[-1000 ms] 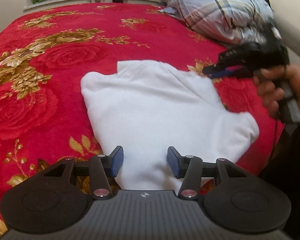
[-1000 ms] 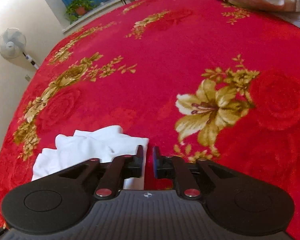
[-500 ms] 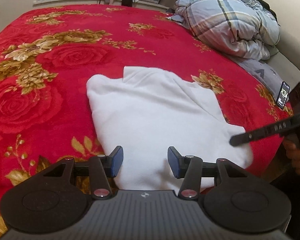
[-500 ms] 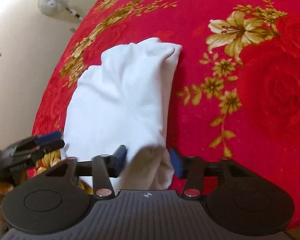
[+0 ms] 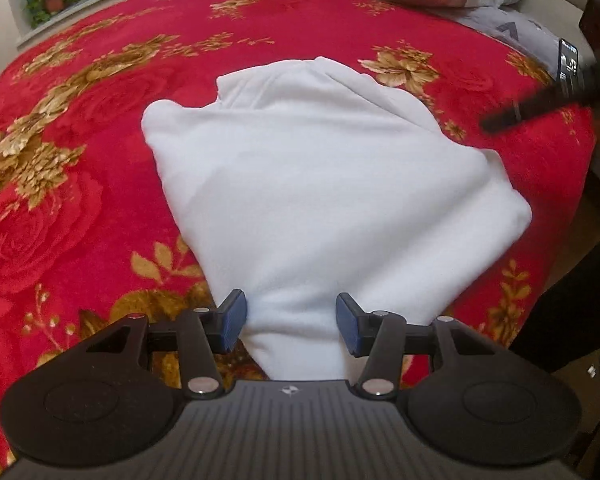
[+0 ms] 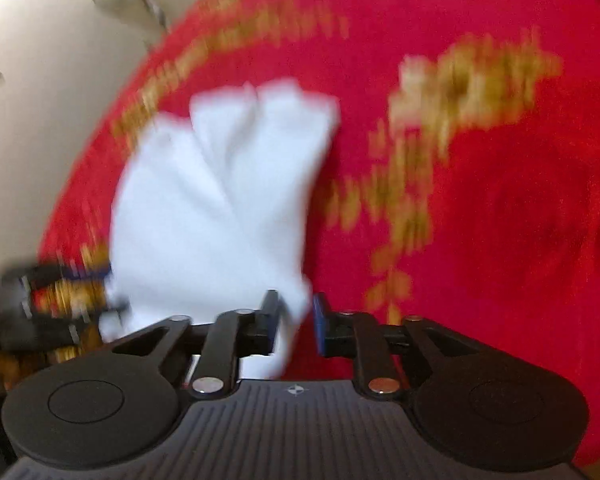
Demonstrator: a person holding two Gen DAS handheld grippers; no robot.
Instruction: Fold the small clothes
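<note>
A white garment (image 5: pixel 320 184) lies part-folded near the bed's (image 5: pixel 100 208) front edge, the spread left gripper (image 5: pixel 291 322) and the right gripper (image 6: pixel 296 322), clenched on its corner, apparently readying another fold.

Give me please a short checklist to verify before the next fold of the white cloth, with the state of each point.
1. The white garment lies flat on the red blanket: ok, it is spread out, only loosely bunched at the near edge.
2. Left claw open and around the near hem: ok, the pads stand wide apart with cloth between them.
3. Left claw gripping the cloth: not ok, nothing is pinched.
4. Right claw closed on its corner: cannot tell, the right wrist view is blurred; cloth sits between narrowly spaced pads.
5. Fold path free: ok, the phone lies far from the garment.
</note>
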